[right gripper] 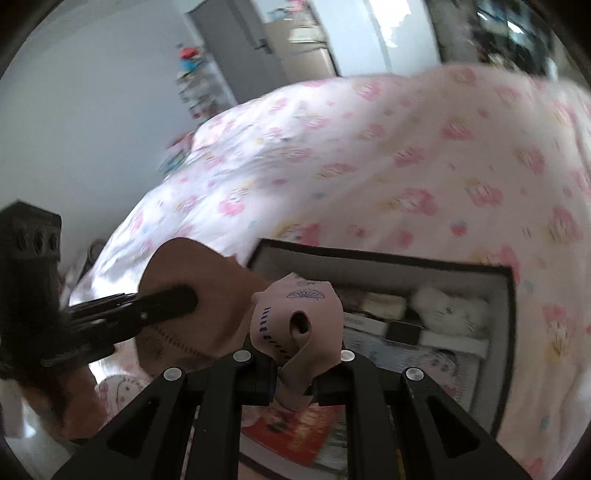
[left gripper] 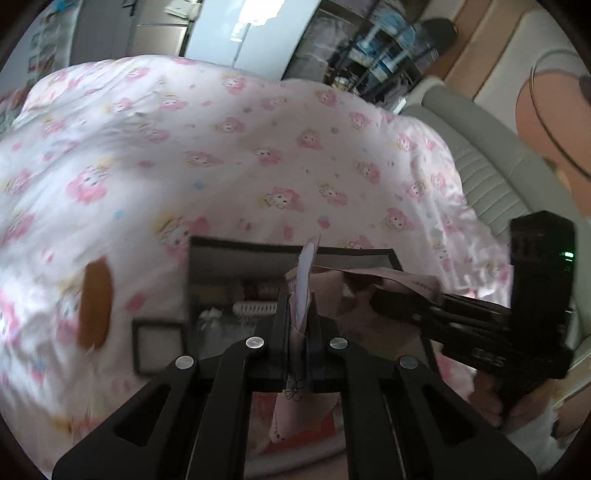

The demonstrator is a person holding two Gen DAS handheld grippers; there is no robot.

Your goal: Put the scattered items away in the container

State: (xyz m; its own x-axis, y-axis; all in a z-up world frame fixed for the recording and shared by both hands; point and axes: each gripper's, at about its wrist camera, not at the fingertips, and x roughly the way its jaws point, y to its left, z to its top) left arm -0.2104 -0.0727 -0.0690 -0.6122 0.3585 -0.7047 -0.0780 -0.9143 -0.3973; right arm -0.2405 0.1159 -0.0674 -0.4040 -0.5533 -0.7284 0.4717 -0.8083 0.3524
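Left wrist view — pink cloth pinched in closed left hand-held gripper, above box.

Both my wrist cameras tilt down, close over the open dark-rimmed grey storage box on the pink cartoon-print bed quilt; each sees the other gripper.

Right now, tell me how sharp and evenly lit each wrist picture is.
Left wrist view: the bedspread is smeared by motion blur, worst at left; the window is blown out; fisheye bends the edges. Right wrist view: the bedspread is likewise blurred, the pink cloth sharper, glare at the window.
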